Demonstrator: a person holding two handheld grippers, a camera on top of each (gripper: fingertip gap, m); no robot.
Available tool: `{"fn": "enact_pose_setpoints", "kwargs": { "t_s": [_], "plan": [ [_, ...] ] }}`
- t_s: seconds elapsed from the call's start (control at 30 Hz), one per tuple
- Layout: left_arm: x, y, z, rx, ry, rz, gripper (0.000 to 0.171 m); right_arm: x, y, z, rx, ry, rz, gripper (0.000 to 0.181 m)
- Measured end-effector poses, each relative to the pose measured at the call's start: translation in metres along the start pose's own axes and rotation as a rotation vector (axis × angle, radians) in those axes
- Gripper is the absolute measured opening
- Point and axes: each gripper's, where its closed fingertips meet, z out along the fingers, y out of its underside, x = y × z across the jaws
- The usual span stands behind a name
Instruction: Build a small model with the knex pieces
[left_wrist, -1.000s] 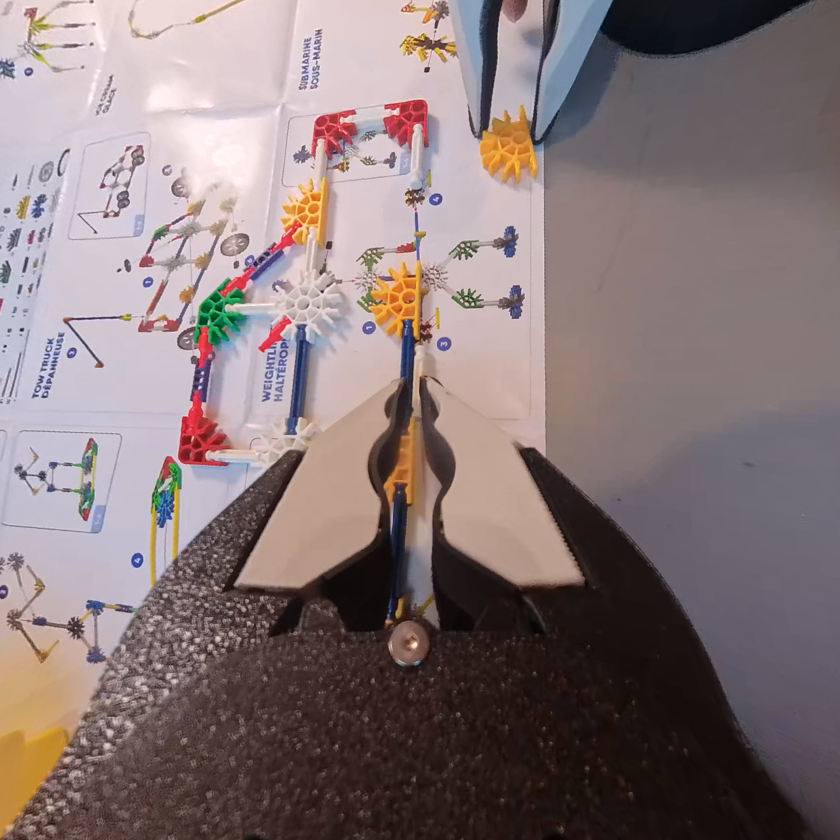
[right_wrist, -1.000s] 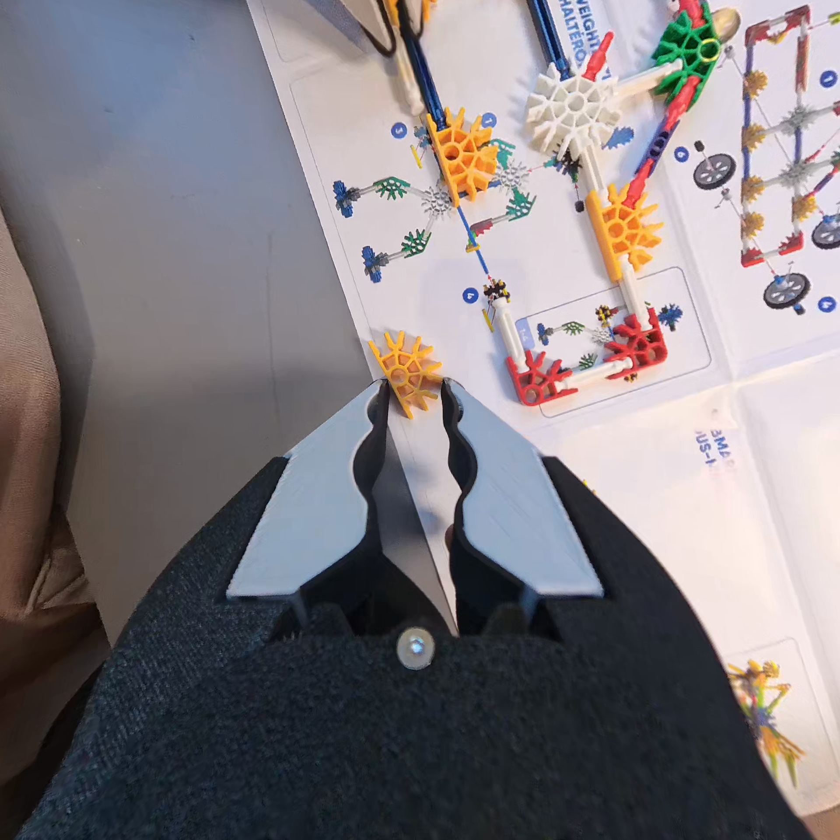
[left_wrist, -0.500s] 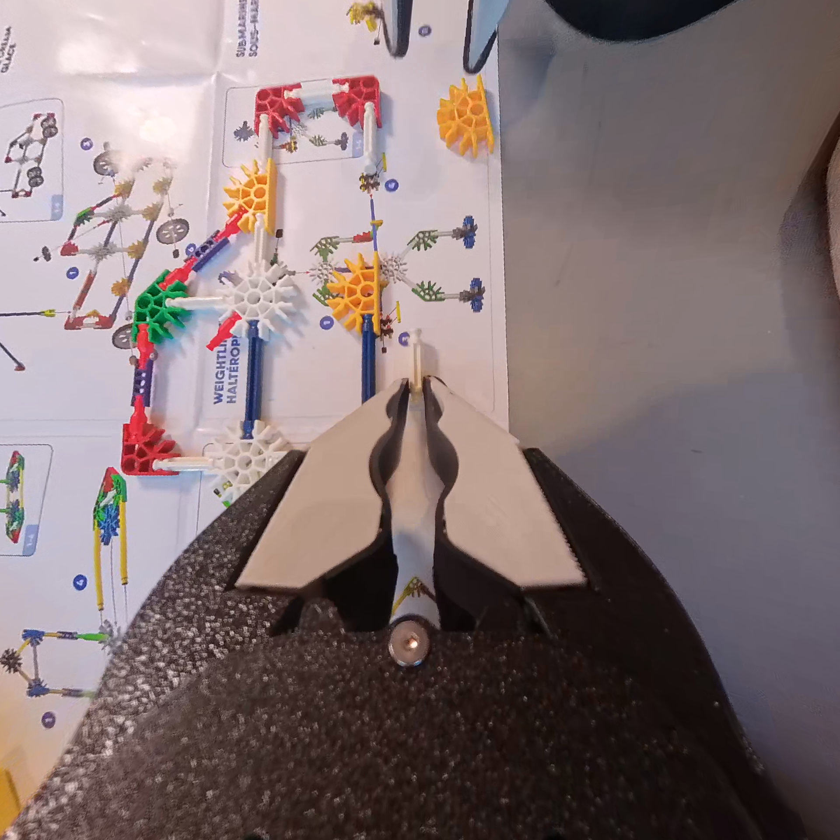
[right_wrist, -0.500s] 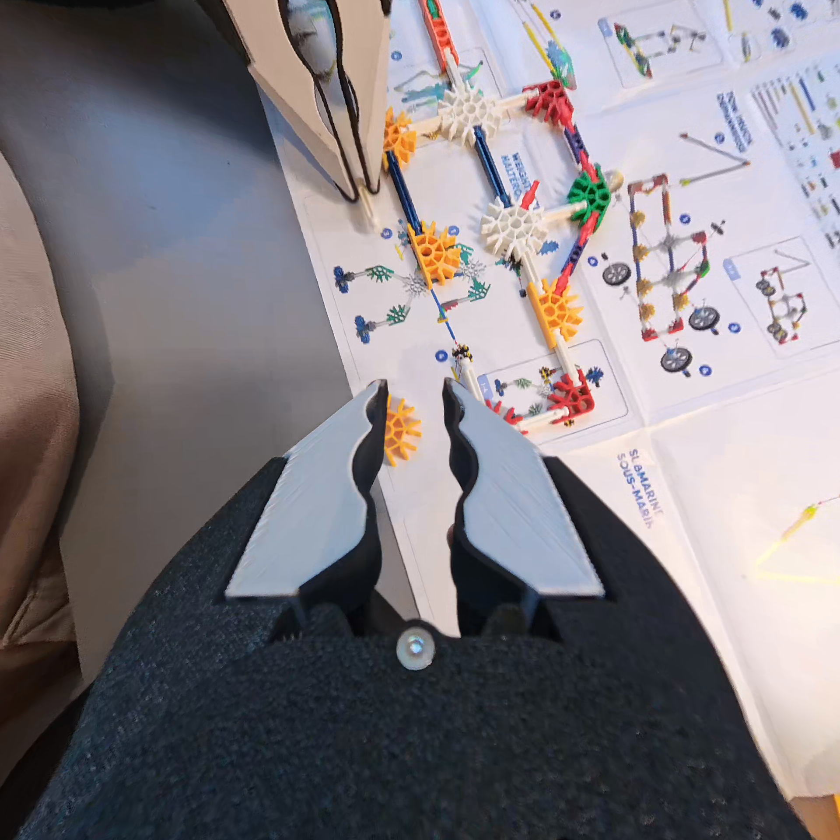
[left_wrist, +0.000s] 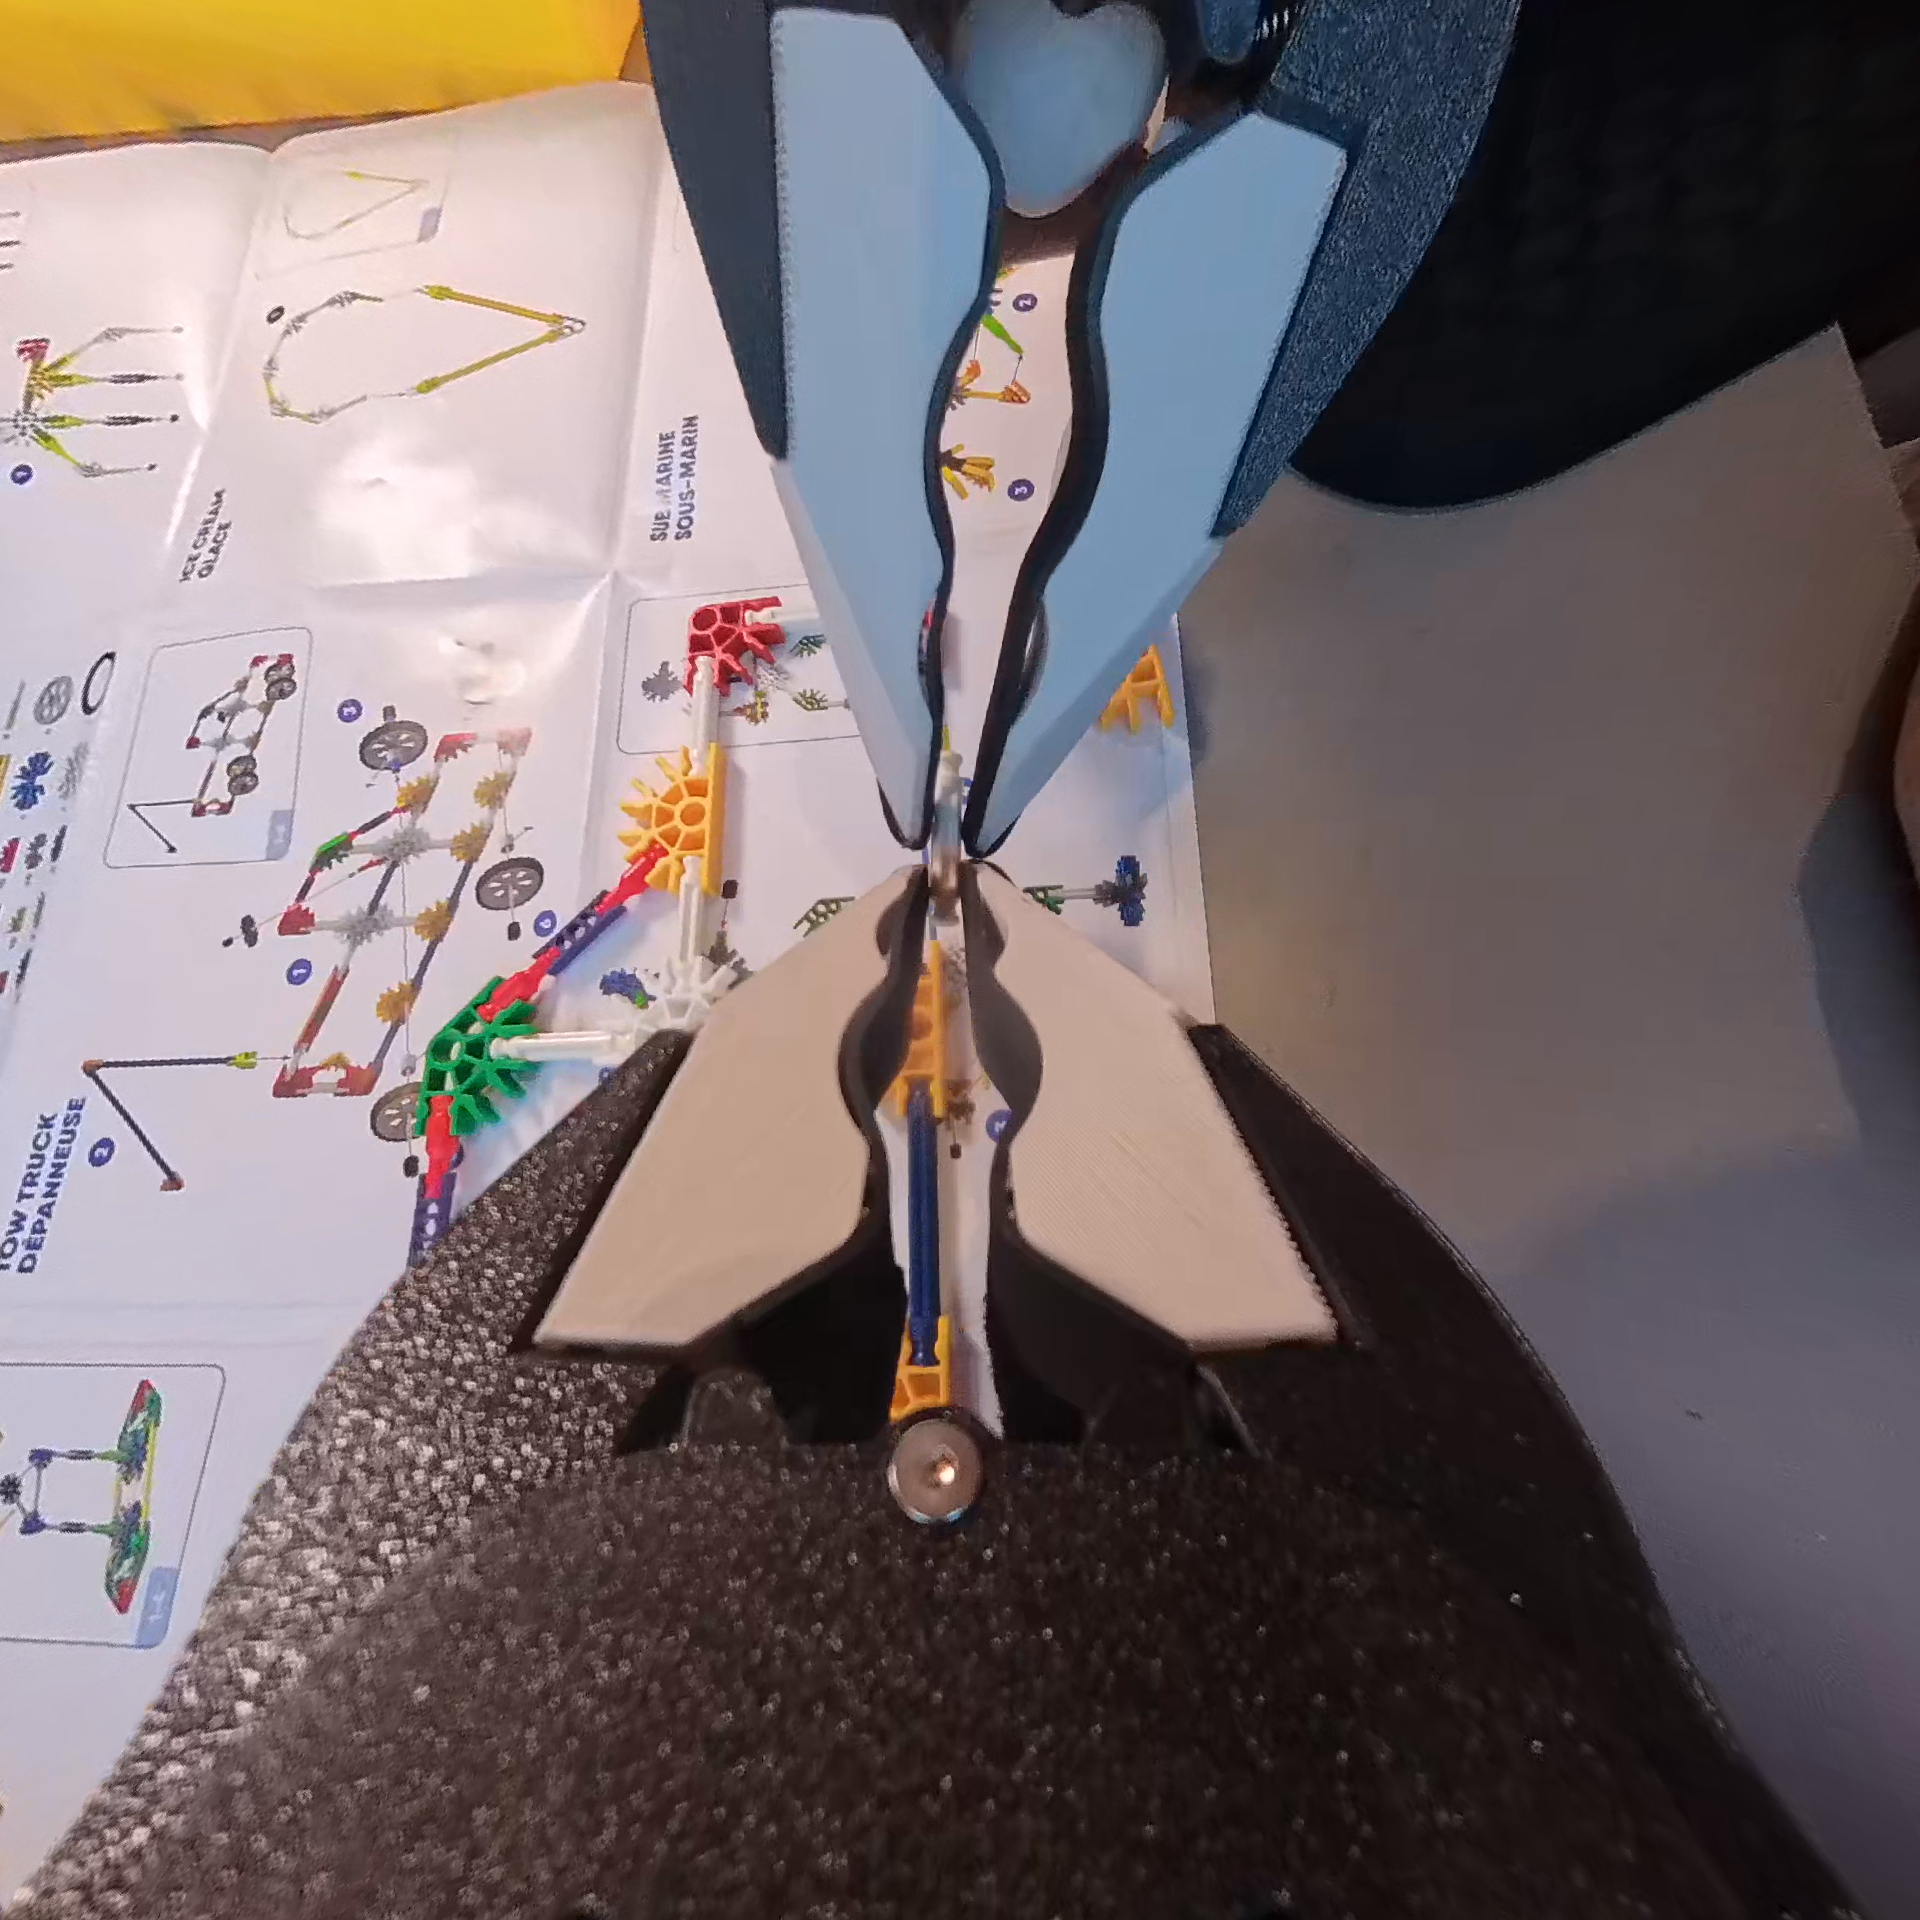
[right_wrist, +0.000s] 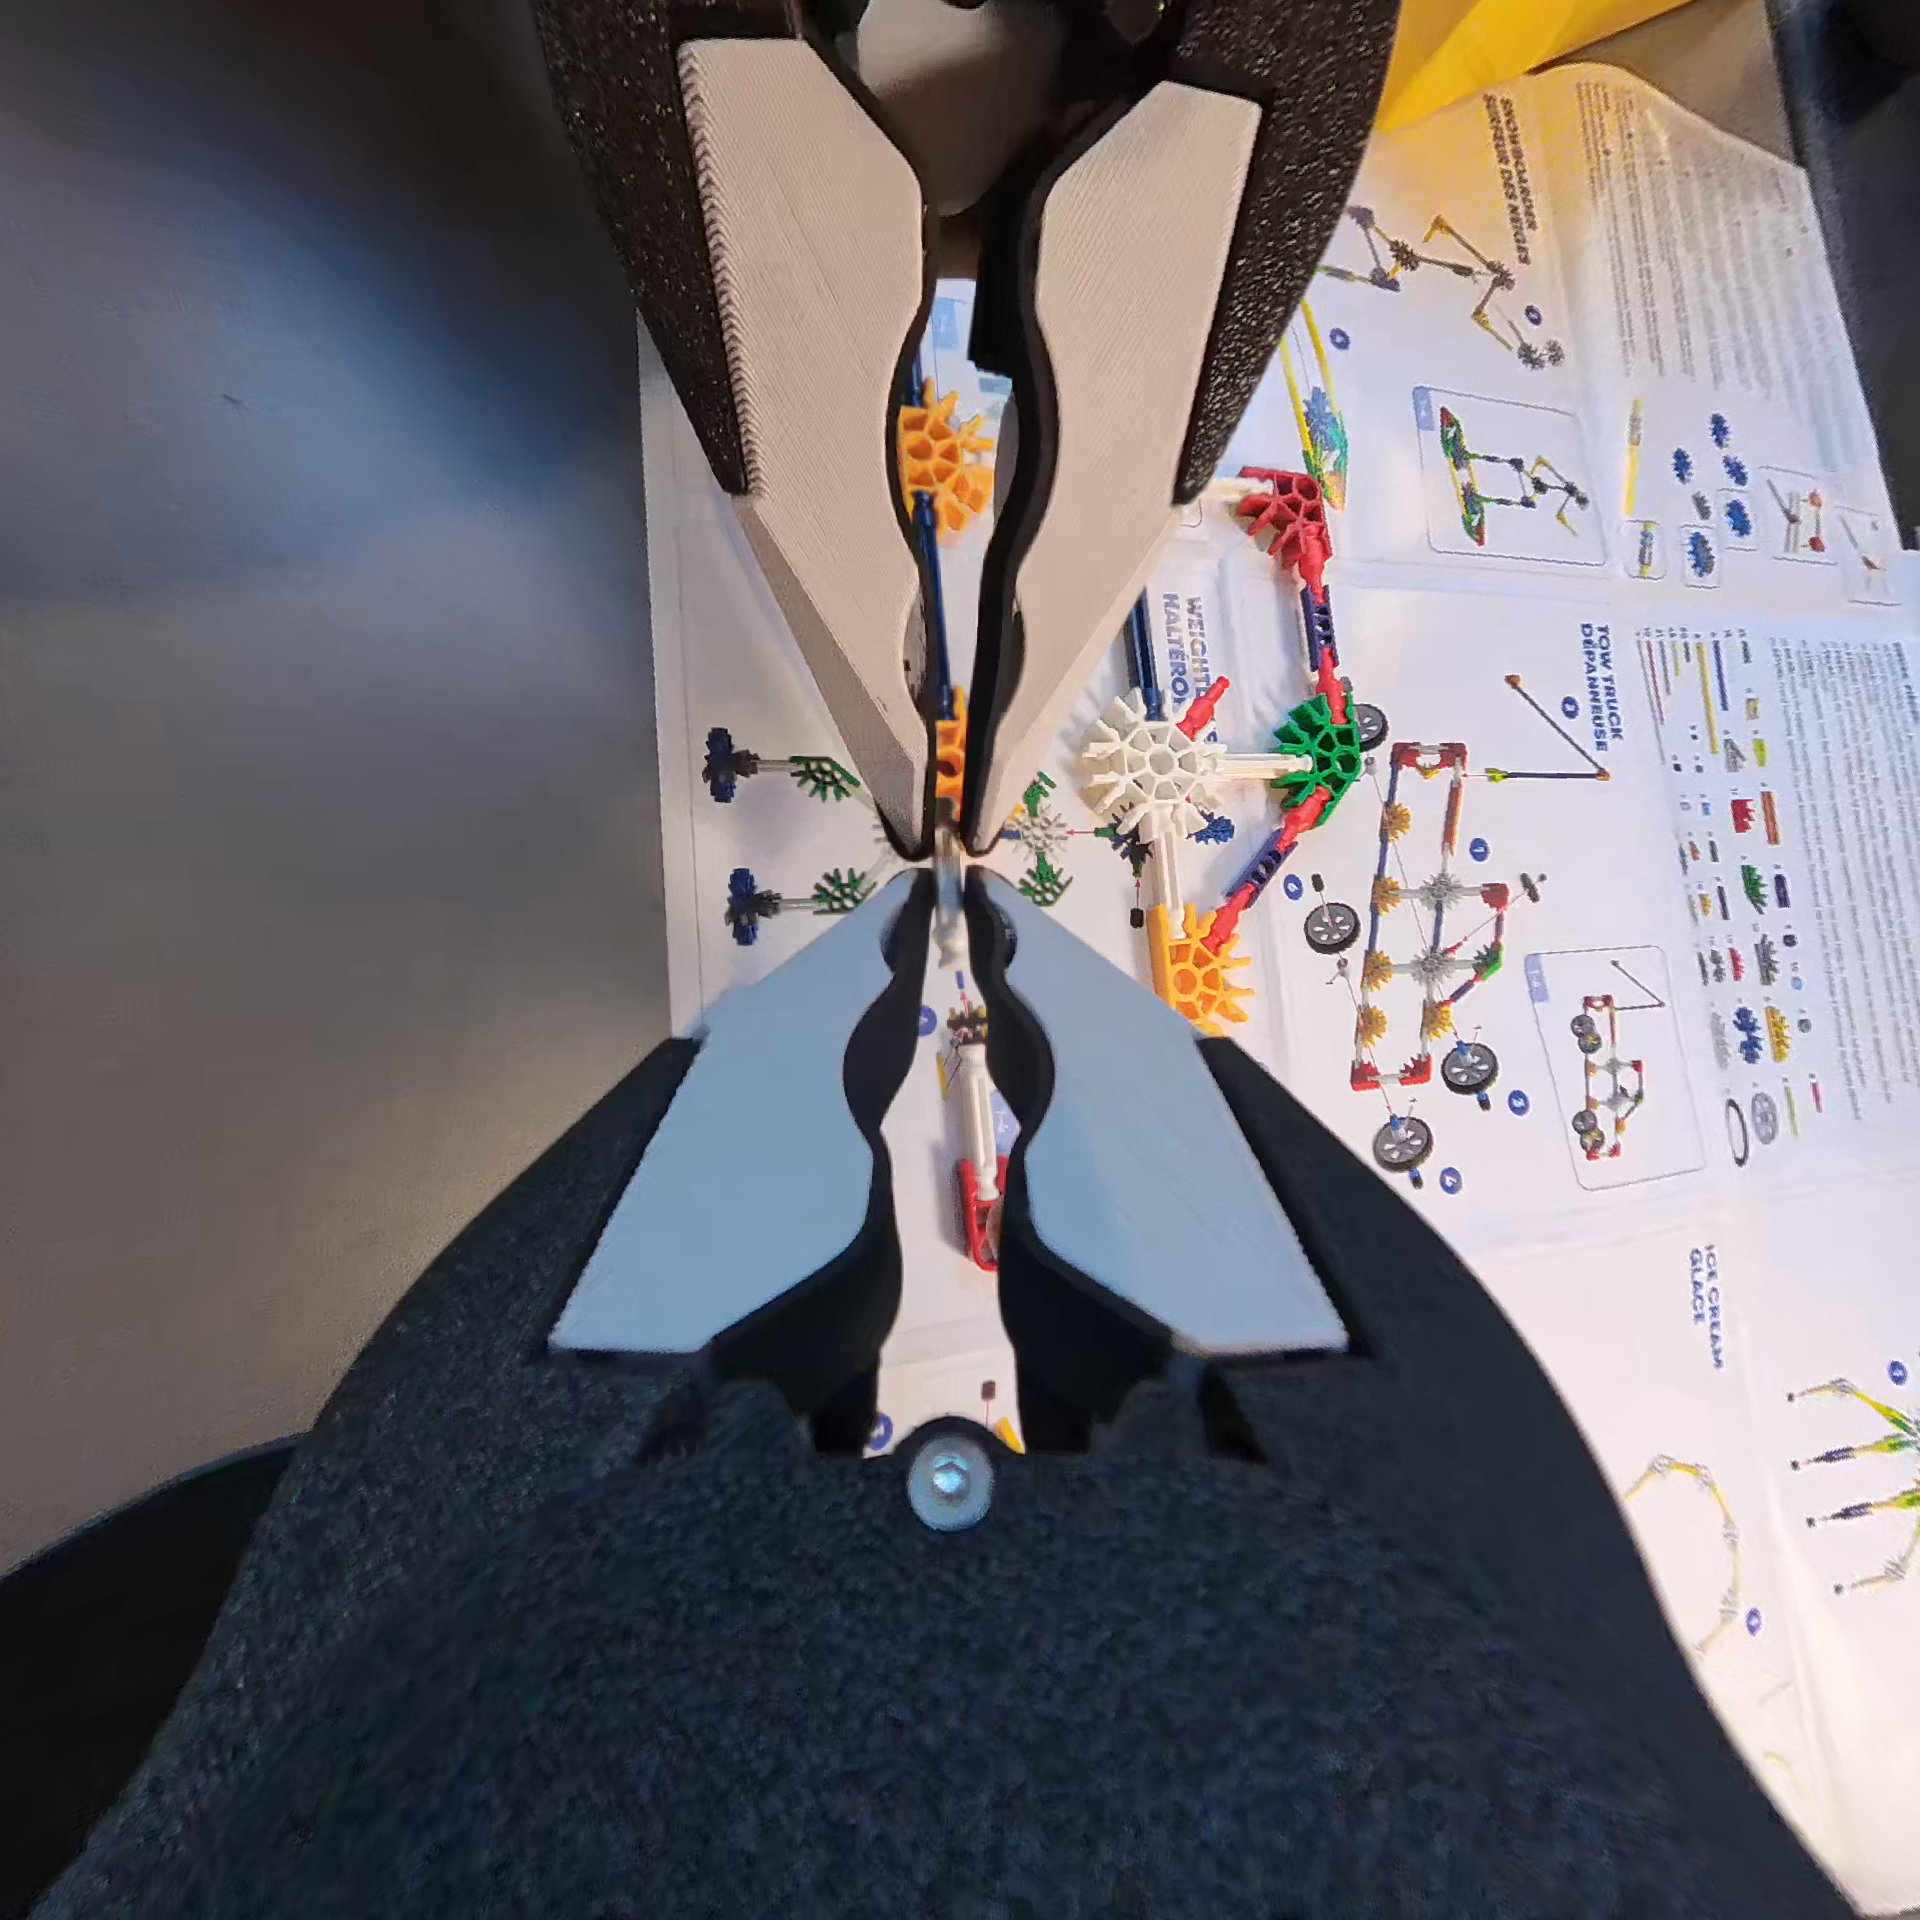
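Observation:
My left gripper (left_wrist: 943, 883) has pale grey fingers and is shut on a short white rod (left_wrist: 950, 800). My right gripper (left_wrist: 943, 836), with light blue fingers, meets it tip to tip from the far side and is shut on the same rod's other end. In the right wrist view the right gripper (right_wrist: 945, 883) is below, the left gripper (right_wrist: 945, 844) above, and the white rod (right_wrist: 948, 920) sits between them. Both hover over a flat rod-and-connector toy model (left_wrist: 681, 821) lying on an instruction sheet (left_wrist: 436, 582). The model's blue rod (left_wrist: 920, 1195) shows between my left fingers.
A loose orange connector (left_wrist: 1141, 691) lies at the sheet's right edge, partly hidden by a right finger. The model's green connector (right_wrist: 1320, 748) and white connector (right_wrist: 1148, 769) lie right of the tips. The grey table (left_wrist: 1558, 1039) flanks the sheet. A yellow object (left_wrist: 312, 52) is beyond it. The tips of both grippers are at nearly the same place. The yellow object (left_wrist: 312, 52) is about 35 centimetres from both grippers' fingertips.
My right gripper has left the loose orange connector, come across to the left gripper and shut on the white rod's free end. The left gripper carried the rod forward over the model.

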Motion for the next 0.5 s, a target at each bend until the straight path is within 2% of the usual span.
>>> {"fn": "enact_pose_setpoints", "kwargs": {
  "t_s": [0.2, 0.33, 0.5],
  "plan": [
    [-0.003, 0.0, 0.002, 0.021, 0.01, -0.017, 0.004, 0.002, 0.004, 0.003, 0.013, -0.036, 0.039, 0.004],
    [-0.007, 0.013, -0.005, -0.006, 0.005, -0.015, 0.013, 0.004, 0.01, 0.007, -0.003, -0.055, 0.055, 0.005],
    [-0.009, 0.025, -0.009, -0.024, 0.003, -0.034, 0.009, 0.003, 0.013, 0.014, -0.04, -0.093, 0.053, 0.005]
  ]
}}
